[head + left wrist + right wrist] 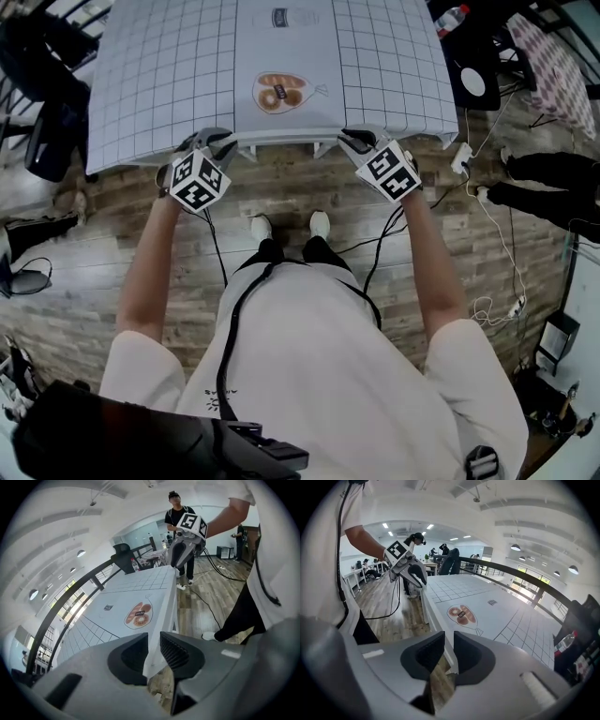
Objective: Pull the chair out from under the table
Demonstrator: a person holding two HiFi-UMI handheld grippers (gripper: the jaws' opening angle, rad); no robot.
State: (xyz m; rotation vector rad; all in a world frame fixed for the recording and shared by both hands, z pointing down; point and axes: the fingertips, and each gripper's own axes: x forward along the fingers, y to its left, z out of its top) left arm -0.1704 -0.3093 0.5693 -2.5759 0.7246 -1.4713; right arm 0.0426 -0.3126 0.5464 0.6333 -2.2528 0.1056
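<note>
Grid-cloth table (169, 84) w/ donut print (279, 92); label (295, 17) illegible.

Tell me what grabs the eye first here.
The big table under a white grid cloth fills the top of the head view, with a doughnut print at its middle. The left gripper and right gripper, each bearing a black-and-white marker cube, sit at the table's near edge. Their jaws stand apart, astride that white edge.
</note>
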